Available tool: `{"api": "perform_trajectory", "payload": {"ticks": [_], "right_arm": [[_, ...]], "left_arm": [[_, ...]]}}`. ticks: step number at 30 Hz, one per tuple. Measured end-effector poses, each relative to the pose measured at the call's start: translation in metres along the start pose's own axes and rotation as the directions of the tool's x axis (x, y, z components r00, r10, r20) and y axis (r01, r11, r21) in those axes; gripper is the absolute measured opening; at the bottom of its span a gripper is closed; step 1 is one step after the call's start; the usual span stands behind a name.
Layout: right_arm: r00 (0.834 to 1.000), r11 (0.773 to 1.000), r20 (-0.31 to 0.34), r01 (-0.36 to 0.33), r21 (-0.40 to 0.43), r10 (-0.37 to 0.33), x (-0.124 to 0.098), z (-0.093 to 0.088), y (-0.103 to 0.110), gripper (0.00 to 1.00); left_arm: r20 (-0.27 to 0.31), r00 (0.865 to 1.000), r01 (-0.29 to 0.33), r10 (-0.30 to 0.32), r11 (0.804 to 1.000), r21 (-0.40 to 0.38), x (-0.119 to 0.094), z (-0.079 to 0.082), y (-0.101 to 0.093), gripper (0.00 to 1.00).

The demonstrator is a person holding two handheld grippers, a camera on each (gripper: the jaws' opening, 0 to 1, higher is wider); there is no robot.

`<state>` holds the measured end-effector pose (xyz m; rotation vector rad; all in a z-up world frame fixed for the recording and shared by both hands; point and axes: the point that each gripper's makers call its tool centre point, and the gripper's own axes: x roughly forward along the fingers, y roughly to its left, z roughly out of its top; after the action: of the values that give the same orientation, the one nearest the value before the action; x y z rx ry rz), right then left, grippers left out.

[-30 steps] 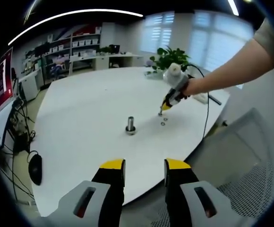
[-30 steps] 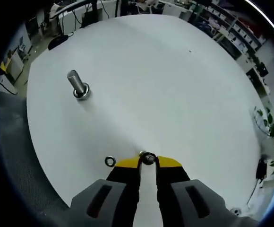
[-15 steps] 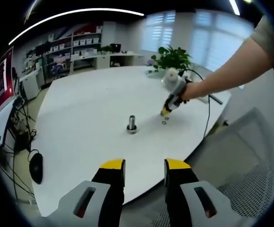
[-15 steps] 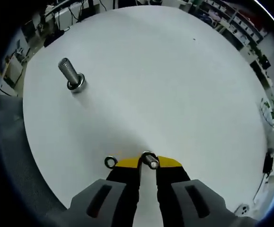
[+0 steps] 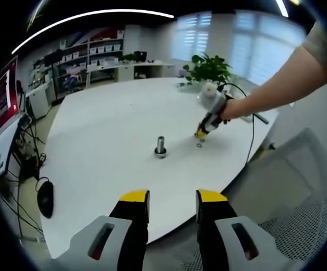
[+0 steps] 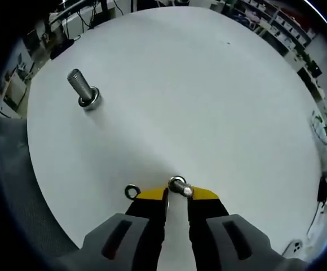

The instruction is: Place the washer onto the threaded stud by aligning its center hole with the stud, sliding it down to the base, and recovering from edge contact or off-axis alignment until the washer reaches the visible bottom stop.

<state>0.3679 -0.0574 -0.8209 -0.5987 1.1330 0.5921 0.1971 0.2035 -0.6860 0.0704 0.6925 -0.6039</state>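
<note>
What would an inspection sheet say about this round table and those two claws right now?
Surface: white round table, bare apart from the job's things.
Job's things: threaded stud upright on its base; one washer at the right claw's tips, a second washer flat on the table beside them.
Clutter: nothing seen on the table.
Grippers: right claw nearly closed around its washer; left claw open, holding nothing, hanging off the table's near edge.
Cables: cable trailing from the right claw; cords on the floor.
Surroundings: potted plant, shelves, mesh chair.
</note>
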Motion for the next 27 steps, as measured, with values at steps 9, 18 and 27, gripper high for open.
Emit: {"api": "perform_trajectory", "payload": {"ticks": [9,18,27], "right_arm": [[1.0,1.0,0.005,0.008,0.017,-0.009,-0.024,-0.012,0.006,0.19],[1.0,0.999,0.024,0.008,0.054,-0.01,-0.056,-0.023,0.03,0.21],[1.0,0.998,0.012,0.019,0.059,-0.019,-0.072,-0.039,0.036,0.22]], "left_arm": [[0.008,1.0,-0.002,0.002,1.0,0.008,-0.001,0.002,0.0,0.31],[0.024,0.999,0.022,-0.023,0.999,0.025,-0.001,0.005,-0.006,0.31],[0.046,0.999,0.024,-0.026,0.999,0.031,-0.003,0.008,-0.006,0.31]]}}
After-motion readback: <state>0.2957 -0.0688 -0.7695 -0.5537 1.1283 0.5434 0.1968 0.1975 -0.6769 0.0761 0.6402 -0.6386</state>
